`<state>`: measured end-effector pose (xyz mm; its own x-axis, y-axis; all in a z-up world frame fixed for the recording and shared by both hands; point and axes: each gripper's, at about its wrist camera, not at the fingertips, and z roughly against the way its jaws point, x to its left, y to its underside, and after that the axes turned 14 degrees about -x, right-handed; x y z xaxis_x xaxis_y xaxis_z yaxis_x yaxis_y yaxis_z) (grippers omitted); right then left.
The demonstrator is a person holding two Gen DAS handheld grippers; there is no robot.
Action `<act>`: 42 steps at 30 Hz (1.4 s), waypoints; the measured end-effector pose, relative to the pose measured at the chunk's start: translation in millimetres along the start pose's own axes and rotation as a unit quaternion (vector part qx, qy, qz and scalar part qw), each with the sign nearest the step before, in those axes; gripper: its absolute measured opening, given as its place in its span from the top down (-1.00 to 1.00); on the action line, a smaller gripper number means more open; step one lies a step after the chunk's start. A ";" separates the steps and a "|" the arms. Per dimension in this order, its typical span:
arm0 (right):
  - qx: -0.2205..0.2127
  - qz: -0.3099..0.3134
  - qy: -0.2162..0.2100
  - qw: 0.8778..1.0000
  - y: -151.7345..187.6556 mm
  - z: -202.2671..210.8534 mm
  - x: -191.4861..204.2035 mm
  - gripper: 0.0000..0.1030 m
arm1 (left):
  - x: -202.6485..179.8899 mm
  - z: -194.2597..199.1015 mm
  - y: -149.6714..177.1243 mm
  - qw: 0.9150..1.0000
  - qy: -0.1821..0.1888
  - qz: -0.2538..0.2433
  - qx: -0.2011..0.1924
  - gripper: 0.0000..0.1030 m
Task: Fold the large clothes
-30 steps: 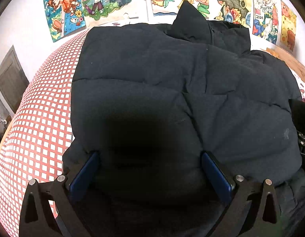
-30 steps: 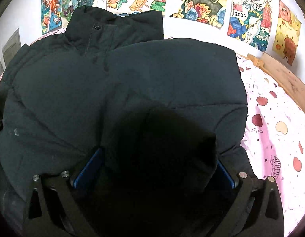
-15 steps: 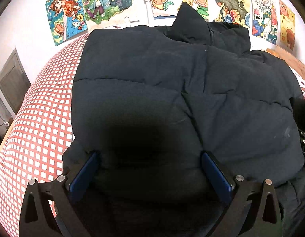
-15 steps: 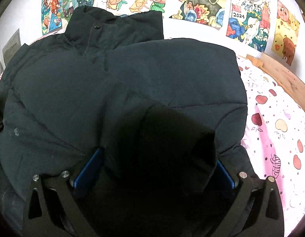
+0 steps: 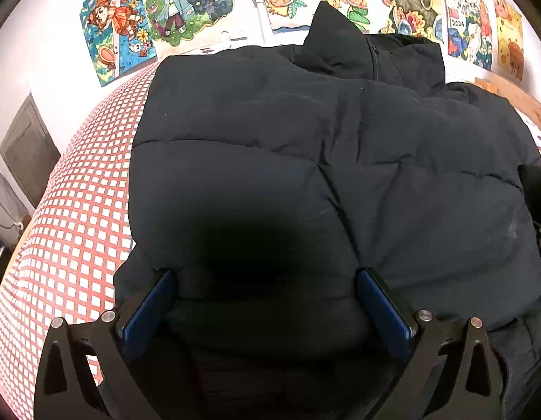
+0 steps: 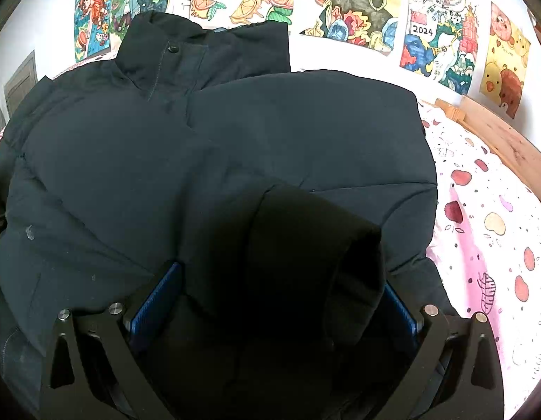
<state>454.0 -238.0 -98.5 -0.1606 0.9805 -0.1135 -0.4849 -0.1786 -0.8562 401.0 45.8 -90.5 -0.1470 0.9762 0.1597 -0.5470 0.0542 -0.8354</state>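
- We see the left gripper spread wide, dark padded jacket bulging between its fingers.
- Right gripper: equally wide, straddling a jacket fold.

Left gripper: both black linkage arms in view at the bottom of its own camera view, blue-padded fingers spread wide — a broad gap between the two pads. Dark padded fabric fills that gap; whether the pads press on it cannot be told.

Right gripper: same stance, fingers set wide apart, the right-hand pad largely hidden behind a dark fold — only its edge shows. A dark bulk sits between the pads; contact cannot be confirmed. Both grippers point forward and slightly downward.
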 end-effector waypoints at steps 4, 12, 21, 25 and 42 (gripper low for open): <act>0.010 -0.001 -0.001 1.000 -3.7 0.9 -0.4 -0.98 | -0.8 -2.9 -4.0 1.000 -0.005 -0.011 0.008 -1.00; 0.031 -0.001 0.009 0.999 -5.8 11.2 1.3 -0.97 | -4.7 -4.0 -7.1 1.000 -0.015 -0.027 0.007 -1.00; 0.044 -0.024 0.005 0.999 -13.1 35.2 -7.6 -0.97 | 12.2 -8.5 -26.9 0.999 0.014 -0.010 0.051 -1.00; 0.020 -0.063 -0.023 0.998 -33.2 52.7 -21.5 -0.97 | 34.1 -2.9 -51.0 0.996 0.050 0.029 0.061 -1.00; -0.006 -0.211 -0.066 0.975 -186.2 -68.5 -41.4 -0.84 | 20.1 -74.0 -246.5 0.988 0.093 0.115 -0.050 -1.00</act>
<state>609.8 -239.7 31.1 -0.0588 0.9468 0.3164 -0.5224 0.2409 -0.8180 594.0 67.6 79.7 -0.0993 0.9862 -0.1323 -0.4305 -0.1625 -0.8878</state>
